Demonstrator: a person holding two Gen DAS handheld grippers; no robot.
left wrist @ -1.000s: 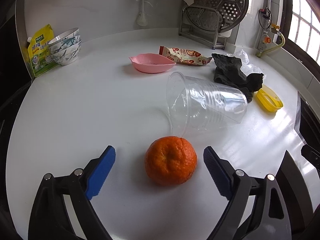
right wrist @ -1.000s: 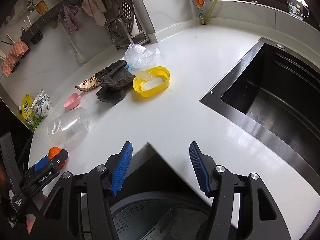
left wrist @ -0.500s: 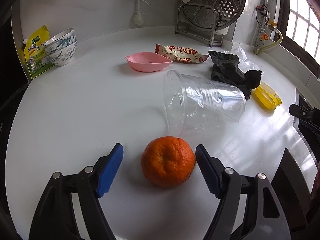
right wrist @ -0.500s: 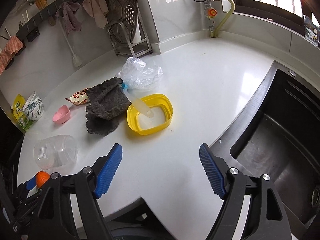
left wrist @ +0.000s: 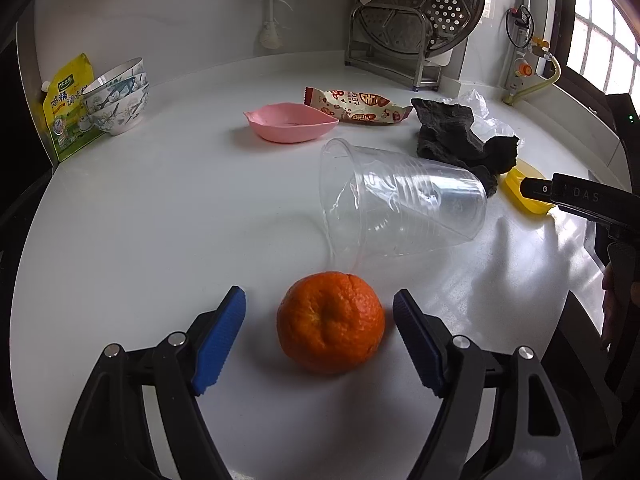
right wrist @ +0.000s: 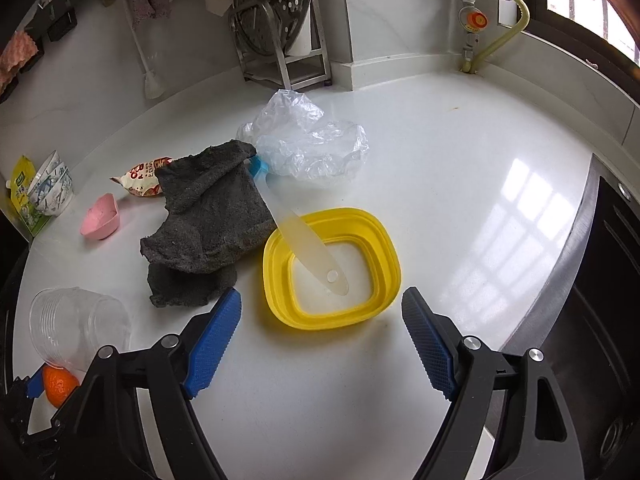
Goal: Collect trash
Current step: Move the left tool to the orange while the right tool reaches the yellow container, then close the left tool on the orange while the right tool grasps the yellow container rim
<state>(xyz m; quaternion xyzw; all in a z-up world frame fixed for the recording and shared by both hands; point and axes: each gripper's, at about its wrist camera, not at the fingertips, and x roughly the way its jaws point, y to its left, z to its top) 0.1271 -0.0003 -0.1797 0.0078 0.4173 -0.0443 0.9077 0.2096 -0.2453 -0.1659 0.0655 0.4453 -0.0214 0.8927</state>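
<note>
An orange mandarin (left wrist: 330, 322) sits on the white counter between the open blue pads of my left gripper (left wrist: 320, 334), not touched. A clear plastic cup (left wrist: 400, 208) lies on its side just behind it. A snack wrapper (left wrist: 356, 106) lies farther back. My right gripper (right wrist: 320, 344) is open and empty, just in front of a yellow tray (right wrist: 332, 268) with a translucent scoop (right wrist: 308, 240) in it. A crumpled clear plastic bag (right wrist: 308, 140) lies behind the tray. The cup (right wrist: 76, 326) and mandarin (right wrist: 58, 384) show at the right wrist view's lower left.
A dark grey cloth (right wrist: 204, 216) lies left of the yellow tray. A pink dish (left wrist: 290, 122), stacked bowls (left wrist: 118, 96) and a yellow-green pouch (left wrist: 68, 108) stand at the back left. A steel rack (left wrist: 408, 40) stands at the wall. A dark sink (right wrist: 608, 280) opens at right.
My left gripper has narrowed its opening around the mandarin and moved slightly closer. My right gripper has swung from above the bin and sink edge toward the yellow tray.
</note>
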